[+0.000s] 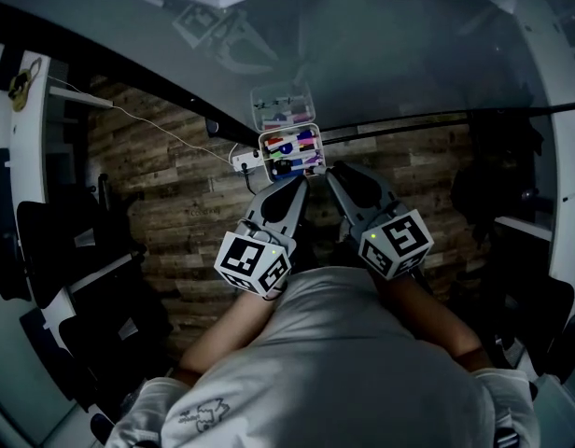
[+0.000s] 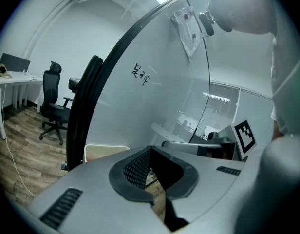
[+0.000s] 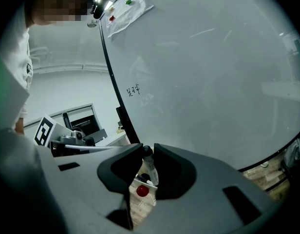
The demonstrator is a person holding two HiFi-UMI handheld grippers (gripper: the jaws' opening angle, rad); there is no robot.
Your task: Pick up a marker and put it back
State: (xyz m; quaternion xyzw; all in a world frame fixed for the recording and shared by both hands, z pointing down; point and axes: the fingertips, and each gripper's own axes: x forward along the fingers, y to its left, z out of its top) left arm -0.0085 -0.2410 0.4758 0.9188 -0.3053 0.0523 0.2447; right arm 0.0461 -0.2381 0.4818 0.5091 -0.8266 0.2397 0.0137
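One marker (image 3: 150,165) sits pinched in the right tool (image 3: 148,150); the left tool (image 2: 150,150) is pressed together.

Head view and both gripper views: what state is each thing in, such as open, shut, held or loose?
Left gripper: shut, nothing in it.
Right gripper: shut on the marker.
Marker: capped, pinched between the right jaws.
Marker box: open, lid flipped up, markers inside.
Whiteboard: nearly blank, one small scribble.
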